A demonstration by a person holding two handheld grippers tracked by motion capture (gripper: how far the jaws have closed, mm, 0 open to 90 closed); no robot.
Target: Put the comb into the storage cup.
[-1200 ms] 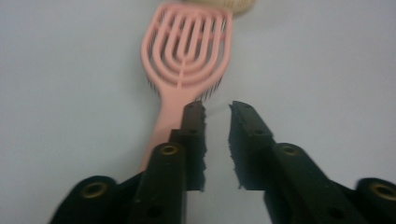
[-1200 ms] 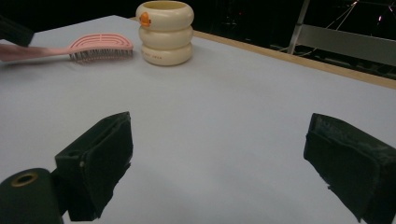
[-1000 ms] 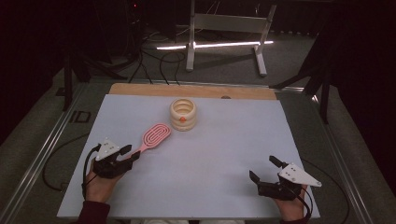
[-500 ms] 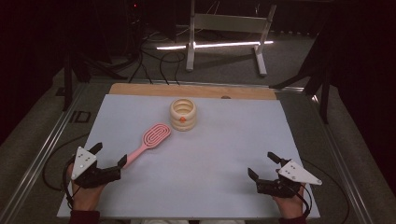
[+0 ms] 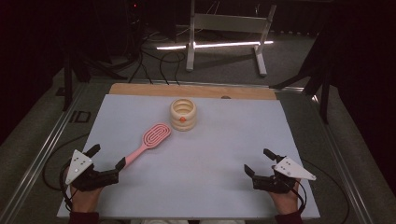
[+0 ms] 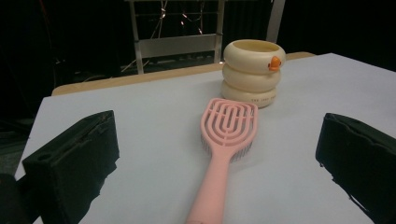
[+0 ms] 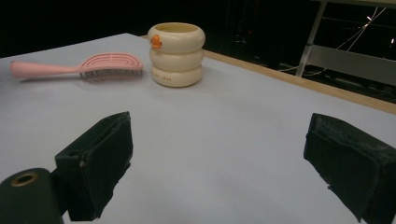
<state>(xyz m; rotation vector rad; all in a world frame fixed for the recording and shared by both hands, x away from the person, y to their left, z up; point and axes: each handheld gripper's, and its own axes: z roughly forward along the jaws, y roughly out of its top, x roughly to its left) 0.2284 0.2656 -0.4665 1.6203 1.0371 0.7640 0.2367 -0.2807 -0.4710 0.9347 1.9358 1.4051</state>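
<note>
Backing off toward the bench's near edge, the left gripper [image 5: 108, 161] had just opened its jaws wide, leaving the pink hairbrush [image 5: 145, 143] lying free; the right gripper [image 5: 261, 162] stayed wide open.

brush [image 5: 148, 141]: centre-left of the high view, flat on the table [image 5: 224, 140]
cup [image 5: 183, 114]: upper centre, just right of the brush head
left gripper [image 5: 108, 161]: lower left, at the brush handle's end
right gripper [image 5: 259, 161]: lower right
</note>
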